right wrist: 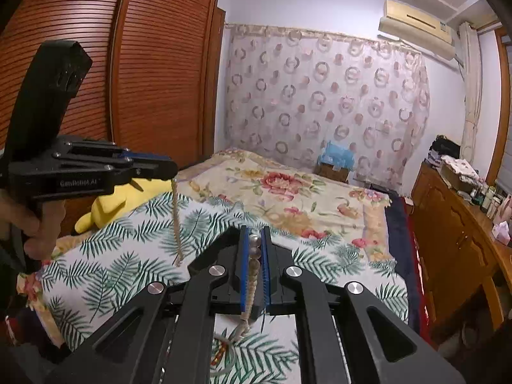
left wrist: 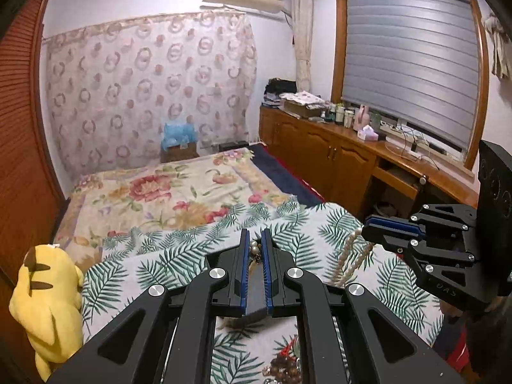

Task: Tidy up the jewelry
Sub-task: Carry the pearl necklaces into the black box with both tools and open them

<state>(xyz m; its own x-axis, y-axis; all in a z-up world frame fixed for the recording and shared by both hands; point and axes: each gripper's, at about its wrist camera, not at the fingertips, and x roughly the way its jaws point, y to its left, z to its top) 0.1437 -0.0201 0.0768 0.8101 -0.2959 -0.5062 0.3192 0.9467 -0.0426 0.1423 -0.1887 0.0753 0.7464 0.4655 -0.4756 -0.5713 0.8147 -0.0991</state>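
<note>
Palm-print bedspread (left wrist: pixel 179 256) w/ yellow plush (left wrist: pixel 48 294) nearby, both grippers, left (left wrist: pixel 255 243) & right (right wrist: pixel 255 240), clamped on pearl necklace (right wrist: pixel 252 256).

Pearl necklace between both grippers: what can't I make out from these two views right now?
- Left wrist view: the pearl necklace runs behind the right hand-held gripper; its grip point is hidden.
- Right wrist view: the strand's lower end passes under the gripper body.
- Bottom edge of both views: the beaded pile and bangle are cut off.
- Clasp: too small to find.
</note>
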